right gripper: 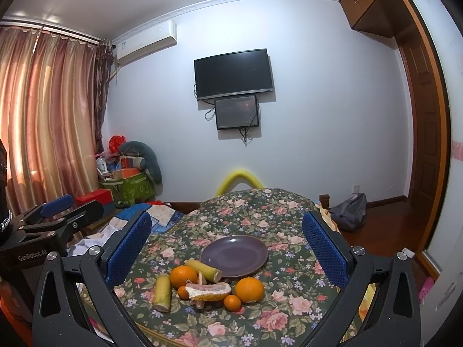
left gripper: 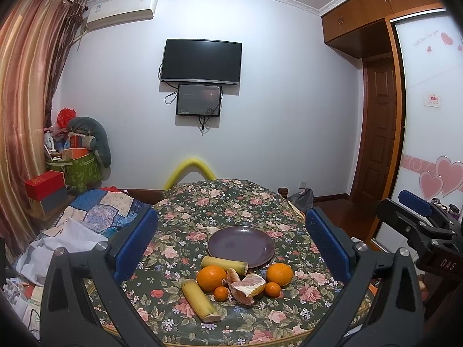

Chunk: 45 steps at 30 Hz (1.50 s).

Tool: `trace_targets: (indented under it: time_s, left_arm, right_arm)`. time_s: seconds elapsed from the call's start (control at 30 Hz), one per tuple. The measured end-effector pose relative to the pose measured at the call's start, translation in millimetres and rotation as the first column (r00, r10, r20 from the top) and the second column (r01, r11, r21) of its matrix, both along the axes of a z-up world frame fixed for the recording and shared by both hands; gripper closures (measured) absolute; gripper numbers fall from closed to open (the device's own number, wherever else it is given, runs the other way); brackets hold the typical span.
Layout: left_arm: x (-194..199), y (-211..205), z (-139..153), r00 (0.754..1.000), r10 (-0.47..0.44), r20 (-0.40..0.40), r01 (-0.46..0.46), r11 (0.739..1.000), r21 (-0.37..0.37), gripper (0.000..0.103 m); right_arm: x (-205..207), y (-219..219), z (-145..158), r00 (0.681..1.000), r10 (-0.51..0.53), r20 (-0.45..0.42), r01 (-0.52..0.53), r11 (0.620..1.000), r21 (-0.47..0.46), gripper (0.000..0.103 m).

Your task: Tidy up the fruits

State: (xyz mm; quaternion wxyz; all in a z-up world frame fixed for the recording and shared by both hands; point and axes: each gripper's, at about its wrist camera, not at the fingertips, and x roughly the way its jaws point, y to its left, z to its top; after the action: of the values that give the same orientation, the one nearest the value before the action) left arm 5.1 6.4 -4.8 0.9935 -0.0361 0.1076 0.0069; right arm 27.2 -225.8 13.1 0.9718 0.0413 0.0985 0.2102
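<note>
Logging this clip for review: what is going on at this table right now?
Nothing is being handled. The left hand-held gripper and right hand-held gripper both hang open above the floral tablecloth, holding nothing. The purple plate is bare. In front of it lie two big oranges, two small ones, yellow-green stalk pieces and peeled pomelo segments, none on the plate's face.

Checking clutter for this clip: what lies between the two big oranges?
Peeled pomelo pieces fill the gap between the left orange and right orange, with a small tangerine just nearer. Both wrist views show it.
</note>
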Motion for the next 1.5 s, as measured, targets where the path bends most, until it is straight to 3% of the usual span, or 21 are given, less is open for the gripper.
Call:
trace_targets:
  time_s: [1.1, 1.5]
  left_arm:
    - [4.5, -0.6, 0.2, 1.0, -0.006, -0.007, 0.006, 1.0, 0.002, 0.0]
    - [36.2, 8.6, -25.8, 0.993, -0.005, -0.118, 0.005, 1.0, 0.001, 0.0]
  right_arm:
    - [3.2, 2.5, -2.6, 1.0, 0.01, -0.011, -0.01, 1.0, -0.004, 0.0]
    - [21.7, 16.4, -23.6, 0.998, 0.01, -0.065, -0.014, 0.997, -0.075, 0.0]
